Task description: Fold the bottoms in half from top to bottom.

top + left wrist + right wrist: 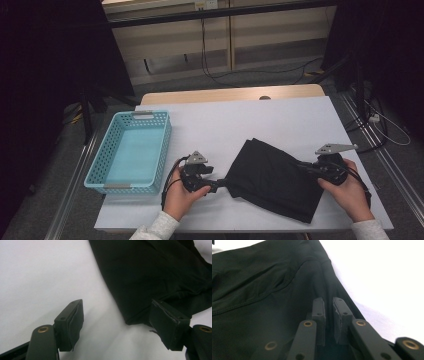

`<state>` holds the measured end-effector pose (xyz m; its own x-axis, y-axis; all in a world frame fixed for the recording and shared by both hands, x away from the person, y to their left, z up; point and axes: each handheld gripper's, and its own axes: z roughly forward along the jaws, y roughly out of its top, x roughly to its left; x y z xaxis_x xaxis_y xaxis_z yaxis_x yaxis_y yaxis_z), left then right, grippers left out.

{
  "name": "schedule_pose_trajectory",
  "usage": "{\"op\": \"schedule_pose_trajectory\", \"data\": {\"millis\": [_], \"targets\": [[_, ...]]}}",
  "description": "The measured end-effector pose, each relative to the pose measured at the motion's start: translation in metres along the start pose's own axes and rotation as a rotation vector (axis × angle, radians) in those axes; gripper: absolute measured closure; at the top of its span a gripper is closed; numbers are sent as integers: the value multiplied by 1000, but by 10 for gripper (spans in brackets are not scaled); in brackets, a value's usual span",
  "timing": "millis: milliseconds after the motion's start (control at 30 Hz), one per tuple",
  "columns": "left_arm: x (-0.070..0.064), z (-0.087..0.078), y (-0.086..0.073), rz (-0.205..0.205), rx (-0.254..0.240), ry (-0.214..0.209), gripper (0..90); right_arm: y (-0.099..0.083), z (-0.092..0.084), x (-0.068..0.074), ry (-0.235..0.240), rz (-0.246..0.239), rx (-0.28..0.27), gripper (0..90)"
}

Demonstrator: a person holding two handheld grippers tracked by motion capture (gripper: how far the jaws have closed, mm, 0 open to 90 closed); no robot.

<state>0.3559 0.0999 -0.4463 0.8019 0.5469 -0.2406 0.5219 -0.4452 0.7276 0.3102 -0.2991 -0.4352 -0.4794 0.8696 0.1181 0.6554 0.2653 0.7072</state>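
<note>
Here, two grips on one folded black garment (274,177). Right hand-held gripper (306,167) nearly closed on a pinch of fabric at the garment's near-side edge, likely anchoring that end flat against the tabletop (280,120). Left hand-held gripper (223,183) open at the opposite corner: one pad (71,323) on bare white surface, the other pad (167,323) against the cloth's edge, corner between the jaws but not clamped, apparently set for a pinch there. Beyond the left hand-held gripper, away from the garment, a light-blue perforated basket (162,145), perhaps the destination. White sheet over a wooden tabletop; behind it, pale cabinets, trailing cables, dark floor.
</note>
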Motion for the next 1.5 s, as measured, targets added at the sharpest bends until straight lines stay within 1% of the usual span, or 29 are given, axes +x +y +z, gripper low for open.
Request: {"op": "schedule_pose_trajectory", "data": {"millis": [233, 300, 333, 400, 433, 467, 567, 633, 767, 800, 900, 933, 1000, 1033, 1100, 1200, 1267, 1367, 1400, 1500], "targets": [[-4, 6, -3, 32, 19, 0, 337, 0, 0, 0, 0, -1, 0, 810], [-5, 9, -4, 46, 38, -3, 348, 0, -1, 0, 1, 0, -1, 810], [-6, 11, -4, 56, 34, 0, 351, 0, -1, 0, 1, -1, -1, 810], [-8, 12, -4, 82, 35, 20, 377, 0, 0, 0, 0, -1, -1, 810], [-8, 13, -4, 94, 38, 21, 380, 0, 0, 0, 0, -1, 0, 810], [-9, 13, -4, 97, 37, 25, 387, 0, 0, 0, -1, -1, 0, 810], [-12, 14, -4, 81, 30, 22, 440, 0, 0, 0, -1, -1, -1, 810], [-15, 15, -4, 89, 33, 36, 495, 0, -1, 0, -2, -1, -2, 810], [-20, 17, -3, 90, 41, 39, 600, 0, -1, 0, -3, 0, -2, 811], [-21, 17, -3, 82, 44, 42, 626, 0, -1, 0, -4, 0, -3, 811], [-21, 18, -2, 64, 57, 24, 727, 0, -1, 0, -7, 1, -6, 811], [-21, 18, -1, 46, 59, 16, 771, 0, -1, 0, -6, 2, -5, 811], [-20, 18, 0, 23, 69, 11, 827, 1, -1, 1, -9, -2, -7, 811], [-20, 18, 2, 23, 76, 11, 836, 1, -1, 1, -10, -1, -9, 811], [-18, 17, 4, 35, 88, 25, 850, 1, -1, 1, -12, -1, -13, 811], [-11, 12, 9, 31, 85, 44, 858, 2, 0, 1, -11, 4, -23, 811], [-5, 8, 12, 24, 72, 60, 860, 3, 3, 3, -5, 7, -27, 811], [5, 0, 15, 26, 62, 84, 860, 7, 9, 8, 3, 2, -28, 811], [7, -2, 14, 15, 58, 90, 860, 8, 11, 11, 8, -3, -30, 811], [12, -4, 10, 8, 66, 95, 858, 11, 16, 19, 21, -19, -23, 810]]}}
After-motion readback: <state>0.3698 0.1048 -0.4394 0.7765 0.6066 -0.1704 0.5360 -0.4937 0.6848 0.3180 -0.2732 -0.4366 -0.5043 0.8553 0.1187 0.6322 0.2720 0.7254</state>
